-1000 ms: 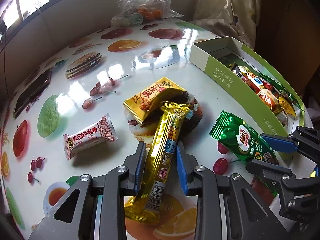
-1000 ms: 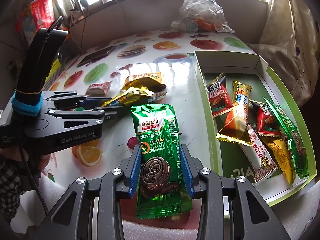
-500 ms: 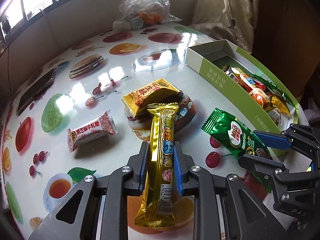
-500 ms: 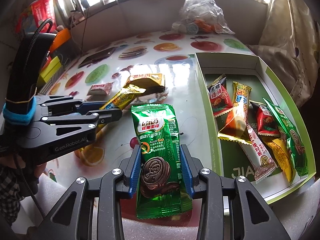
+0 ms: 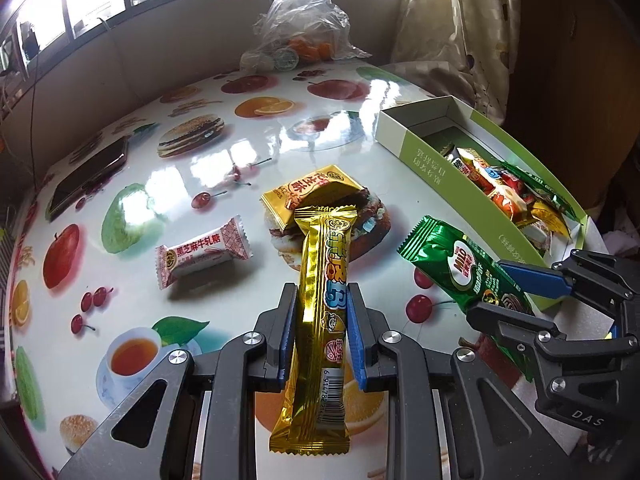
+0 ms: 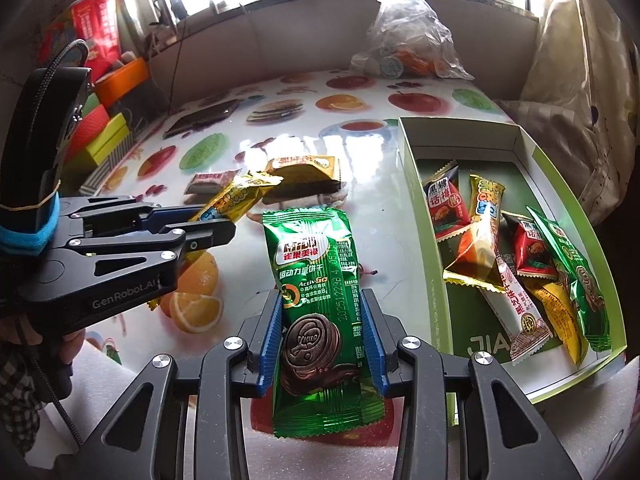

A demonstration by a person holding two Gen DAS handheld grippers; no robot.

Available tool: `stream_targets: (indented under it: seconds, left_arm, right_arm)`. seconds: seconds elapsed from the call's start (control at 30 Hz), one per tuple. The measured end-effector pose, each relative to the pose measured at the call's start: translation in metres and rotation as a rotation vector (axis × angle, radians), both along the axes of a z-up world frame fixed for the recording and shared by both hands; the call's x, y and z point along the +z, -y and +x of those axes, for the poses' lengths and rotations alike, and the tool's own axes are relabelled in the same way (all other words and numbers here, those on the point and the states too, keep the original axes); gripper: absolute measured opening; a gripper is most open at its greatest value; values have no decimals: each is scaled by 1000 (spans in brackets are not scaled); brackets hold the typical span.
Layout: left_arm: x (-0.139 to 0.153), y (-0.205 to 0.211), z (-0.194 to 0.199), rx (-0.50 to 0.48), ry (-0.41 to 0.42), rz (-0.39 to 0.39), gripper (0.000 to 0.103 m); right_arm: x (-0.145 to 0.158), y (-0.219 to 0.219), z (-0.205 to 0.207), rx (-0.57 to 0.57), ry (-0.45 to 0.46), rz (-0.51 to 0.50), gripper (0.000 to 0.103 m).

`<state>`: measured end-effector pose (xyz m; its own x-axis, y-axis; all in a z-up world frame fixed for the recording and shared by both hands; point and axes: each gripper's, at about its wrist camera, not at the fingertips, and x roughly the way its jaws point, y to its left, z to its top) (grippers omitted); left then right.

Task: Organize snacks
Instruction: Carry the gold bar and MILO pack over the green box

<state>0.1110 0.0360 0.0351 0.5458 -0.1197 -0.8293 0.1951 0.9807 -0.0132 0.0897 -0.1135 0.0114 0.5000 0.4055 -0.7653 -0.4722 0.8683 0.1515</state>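
Two packets are being gripped — gold bar (image 5: 325, 312) by left tongs (image 5: 320, 332), green biscuit pack (image 6: 320, 300) by right tongs (image 6: 322, 340) — the box (image 6: 420, 216) lying rightward, nearer the right.

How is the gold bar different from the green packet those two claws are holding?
The gold bar is long and narrow; the green packet is wider and flatter. The bar sits in the left claw, the packet in the right claw. Both are shiny sealed wrappers, gripped across their width.
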Motion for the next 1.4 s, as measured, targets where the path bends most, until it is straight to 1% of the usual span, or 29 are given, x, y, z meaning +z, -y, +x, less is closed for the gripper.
stream_targets:
  seconds: [0.13, 0.37, 0.67, 0.9, 1.07, 1.4]
  left_arm:
    - [6, -5, -3, 24, 16, 0, 24]
    - [26, -7, -8, 39, 64, -8, 24]
    - [48, 0, -10, 34, 114, -18, 24]
    - [62, 14, -7, 12, 140, -35, 24]
    - [68, 25, -4, -5, 144, -45, 24]
    - [73, 58, 7, -59, 150, -70, 24]
  right_arm:
    - [3, -2, -3, 6, 13, 1, 36]
    - [12, 0, -7, 9, 39, 9, 36]
    - [34, 9, -10, -9, 88, 26, 36]
    - [51, 25, -8, -57, 121, 38, 36]
    - [59, 40, -6, -98, 137, 49, 36]
    - [65, 75, -4, -179, 150, 54, 36]
